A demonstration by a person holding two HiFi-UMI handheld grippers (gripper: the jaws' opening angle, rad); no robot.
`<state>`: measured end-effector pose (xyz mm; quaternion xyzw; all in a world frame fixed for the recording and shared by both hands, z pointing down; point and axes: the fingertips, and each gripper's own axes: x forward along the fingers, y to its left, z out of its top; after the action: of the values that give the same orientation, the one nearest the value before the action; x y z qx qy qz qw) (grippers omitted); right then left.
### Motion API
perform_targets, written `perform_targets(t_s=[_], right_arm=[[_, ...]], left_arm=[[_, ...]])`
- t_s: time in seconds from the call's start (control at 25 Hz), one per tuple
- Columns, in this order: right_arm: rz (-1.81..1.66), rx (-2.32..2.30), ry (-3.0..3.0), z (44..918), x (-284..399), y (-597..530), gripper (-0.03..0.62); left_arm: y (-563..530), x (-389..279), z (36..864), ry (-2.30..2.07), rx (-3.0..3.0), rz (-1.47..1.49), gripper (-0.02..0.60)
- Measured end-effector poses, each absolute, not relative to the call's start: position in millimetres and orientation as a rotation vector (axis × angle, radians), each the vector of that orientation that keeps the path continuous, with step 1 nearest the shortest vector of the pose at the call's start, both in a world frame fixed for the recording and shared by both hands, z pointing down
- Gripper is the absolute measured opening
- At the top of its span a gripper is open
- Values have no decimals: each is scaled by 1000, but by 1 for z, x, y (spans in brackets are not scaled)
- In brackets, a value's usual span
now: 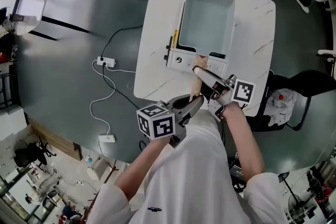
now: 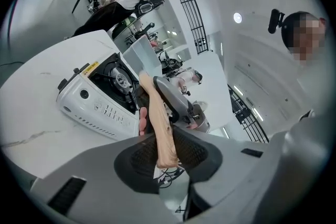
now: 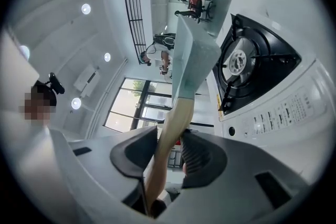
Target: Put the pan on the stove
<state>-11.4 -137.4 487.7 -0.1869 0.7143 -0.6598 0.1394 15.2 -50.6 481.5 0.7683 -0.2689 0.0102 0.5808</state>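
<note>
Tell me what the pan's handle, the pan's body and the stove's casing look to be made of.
Pale tan curved handle: likely wood, matte, with a warm uneven tone and no paint.
Pale green rectangular pan body: probably coated metal, going by the thin flat walls and smooth satin colour.
White boxy stove casing: looks like painted sheet metal, glossy with printed markings, though plastic cannot be ruled out.

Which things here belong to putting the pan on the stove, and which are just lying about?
Job in hand:
pan, held in both grippers' jaws
left gripper
right gripper
stove
table

Lying about:
power strip on the floor
bag on the chair
</note>
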Motion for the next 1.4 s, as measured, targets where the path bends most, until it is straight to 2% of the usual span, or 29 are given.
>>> perform_targets(t_s=[1.28, 1.36, 1.4], right_arm=[[-2035, -625, 1911, 588, 5, -147, 140], [-2030, -622, 1889, 588, 5, -148, 146], [-2026, -613, 1878, 587, 5, -149, 182]], left_arm=[[-57, 31, 580, -623, 1657, 113, 78], [-57, 31, 581, -624, 1650, 101, 77], [-57, 30, 582, -626, 1648, 97, 77]])
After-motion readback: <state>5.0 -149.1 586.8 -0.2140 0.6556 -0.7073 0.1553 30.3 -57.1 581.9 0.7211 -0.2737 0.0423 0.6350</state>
